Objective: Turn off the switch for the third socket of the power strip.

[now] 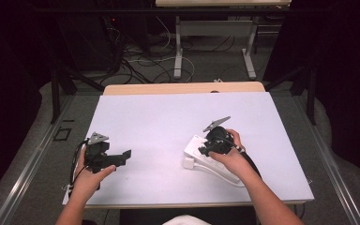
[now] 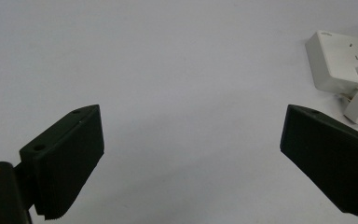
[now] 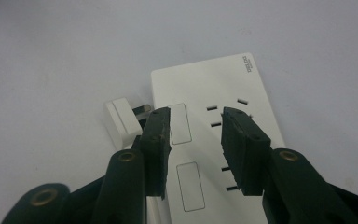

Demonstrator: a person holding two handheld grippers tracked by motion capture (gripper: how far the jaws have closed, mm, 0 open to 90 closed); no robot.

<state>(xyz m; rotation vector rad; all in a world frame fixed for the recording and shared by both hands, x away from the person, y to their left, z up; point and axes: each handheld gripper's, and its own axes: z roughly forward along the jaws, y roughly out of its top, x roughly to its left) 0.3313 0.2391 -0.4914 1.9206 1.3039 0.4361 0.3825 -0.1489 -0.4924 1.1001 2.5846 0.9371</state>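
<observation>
The right gripper [image 3: 196,116] hovers with half-spread jaws over the white power strip [image 3: 256,93]; the left gripper [image 2: 191,154] is wide open, holding nothing.

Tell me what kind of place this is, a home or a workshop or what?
Most likely a lab or recording workspace, not a home: a white-covered table ringed by dark curtains, loose cables across the floor behind it, and another desk's metal legs beyond. A white power strip lies on the table.
</observation>
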